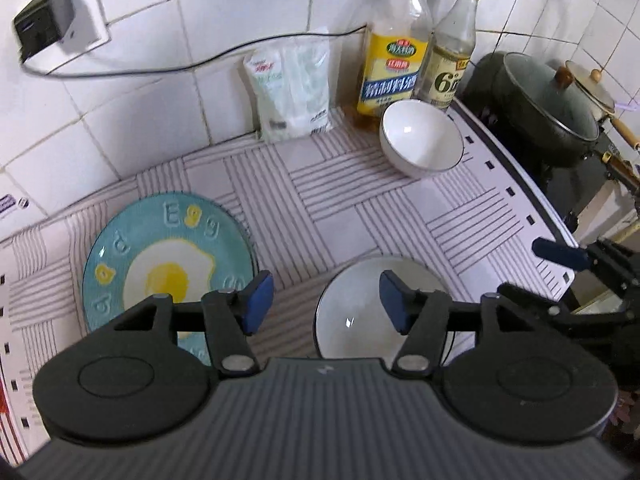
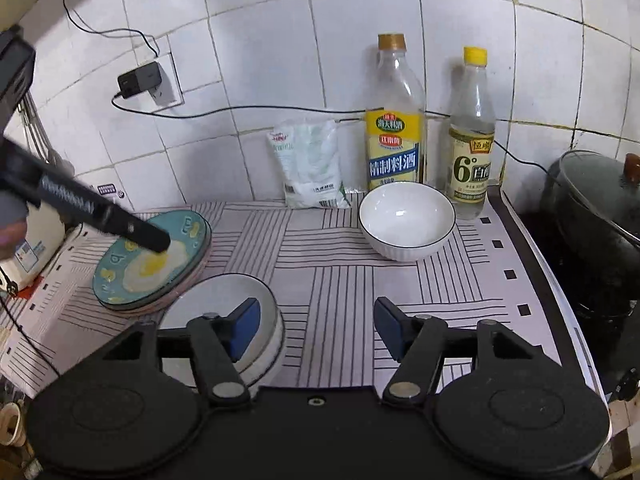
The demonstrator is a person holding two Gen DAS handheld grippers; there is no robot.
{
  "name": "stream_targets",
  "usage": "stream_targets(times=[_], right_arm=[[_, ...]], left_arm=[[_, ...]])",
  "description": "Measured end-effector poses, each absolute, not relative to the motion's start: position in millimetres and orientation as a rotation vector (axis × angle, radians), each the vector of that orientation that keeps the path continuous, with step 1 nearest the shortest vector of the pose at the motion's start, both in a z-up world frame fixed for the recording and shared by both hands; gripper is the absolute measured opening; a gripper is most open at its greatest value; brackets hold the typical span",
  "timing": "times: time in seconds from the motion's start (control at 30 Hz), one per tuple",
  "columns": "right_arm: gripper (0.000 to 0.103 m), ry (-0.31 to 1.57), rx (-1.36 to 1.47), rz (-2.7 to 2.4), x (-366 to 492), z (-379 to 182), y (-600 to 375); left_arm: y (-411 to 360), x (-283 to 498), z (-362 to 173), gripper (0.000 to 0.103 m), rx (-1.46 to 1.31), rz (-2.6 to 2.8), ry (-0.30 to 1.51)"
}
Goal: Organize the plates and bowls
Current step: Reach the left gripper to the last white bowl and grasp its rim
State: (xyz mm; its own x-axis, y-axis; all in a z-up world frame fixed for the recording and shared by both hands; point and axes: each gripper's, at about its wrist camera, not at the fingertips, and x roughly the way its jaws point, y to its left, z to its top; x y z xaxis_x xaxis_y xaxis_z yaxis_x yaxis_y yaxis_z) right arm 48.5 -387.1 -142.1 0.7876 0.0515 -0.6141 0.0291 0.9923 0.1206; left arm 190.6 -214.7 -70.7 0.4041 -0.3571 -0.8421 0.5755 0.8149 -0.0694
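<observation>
While both grippers gape empty, the near bowl sits half-hidden behind them.

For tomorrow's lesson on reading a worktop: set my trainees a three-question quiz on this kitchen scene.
1. True or false: the left gripper holds a bowl.
2. What lies topmost on the stack of plates?
A. fried-egg plate
B. lid
C. bowl
3. How many bottles stand at the tiled wall?

Key:
1. False; its jaws are open and empty.
2. A, the fried-egg plate.
3. Two: the yellow-label bottle and the clear bottle.
</observation>
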Motion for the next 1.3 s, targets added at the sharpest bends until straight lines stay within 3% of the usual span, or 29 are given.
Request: stream_targets(times=[0.07,0.2,0.3,0.67,1.2,1.3], right_arm=[[0.071,0.676,0.088,0.002,55.6,-147.4,-386.9],[0.076,0.684,0.010,0.024,72.8,-154.6,-393.4],[0.091,0.667,0.009,0.055,86.8,-157.8,-404.1],[0.094,0.629,0.011,-0.012,141.3,-199.3,-445.7],[0.095,0.684,0.104,-0.036,208.5,-259.2,-458.2],[0.097,0.689,0.068,-0.057,216.4,-261.4,-452.1]], left_arm=[[-217.8,196.8,-68.0,0.067,0.266,-0.605,0.966],[-223.7,211.1,-69.5,0.070,0.325,-0.628,0.945],[-229.8,221.9,-70.0,0.076,0.315,-0.657,0.934],[-271.5,267.4,-86.0,0.087,0.274,-0.748,0.875],[-357.4,323.7,-161.7,0.083,0.153,-0.758,0.938],[-367.2,332.1,-170.7,0.067,0.151,-0.755,0.946]])
